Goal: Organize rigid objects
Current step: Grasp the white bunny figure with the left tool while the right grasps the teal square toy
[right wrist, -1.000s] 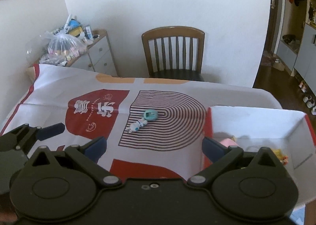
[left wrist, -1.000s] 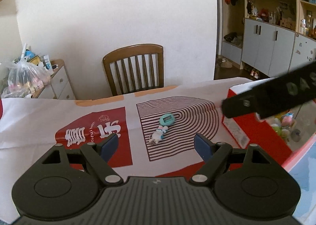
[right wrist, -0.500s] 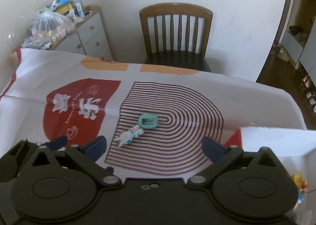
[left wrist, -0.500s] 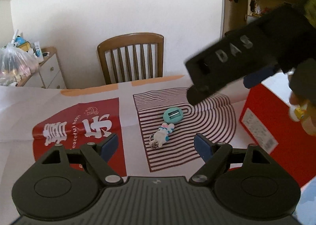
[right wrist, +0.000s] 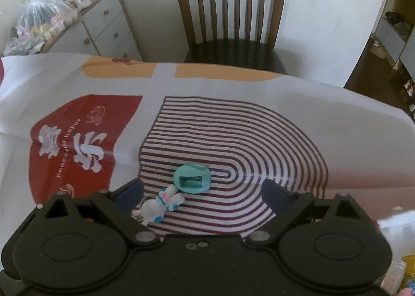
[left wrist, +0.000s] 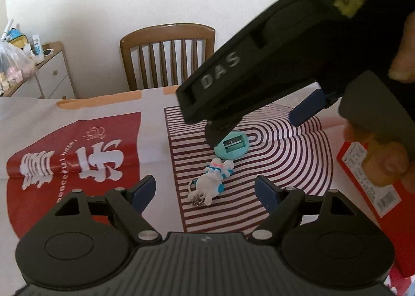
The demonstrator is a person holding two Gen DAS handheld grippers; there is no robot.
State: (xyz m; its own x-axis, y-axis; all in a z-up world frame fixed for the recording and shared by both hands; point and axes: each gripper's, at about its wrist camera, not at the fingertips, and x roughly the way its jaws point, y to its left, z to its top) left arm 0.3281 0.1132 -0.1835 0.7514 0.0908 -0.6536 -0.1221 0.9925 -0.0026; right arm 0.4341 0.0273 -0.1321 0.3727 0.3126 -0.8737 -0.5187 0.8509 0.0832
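Observation:
A teal pencil sharpener [left wrist: 232,146] [right wrist: 192,178] lies on the striped part of the tablecloth. A small white rabbit keychain [left wrist: 211,183] [right wrist: 162,206] lies just in front of it. My left gripper [left wrist: 205,192] is open and empty, low over the cloth, with the keychain between its fingers' line. My right gripper [right wrist: 202,193] is open and empty, above the two toys; in the left wrist view its black body [left wrist: 259,67] hangs over the sharpener.
A red box [left wrist: 373,187] stands at the right, with small toys in it at the right wrist view's corner [right wrist: 404,275]. A wooden chair [right wrist: 230,15] stands behind the table. A white drawer unit with a plastic bag [right wrist: 46,21] is at the far left.
My right gripper has moved left from over the box to above the sharpener and keychain, and lower. My left gripper has come closer to the two toys.

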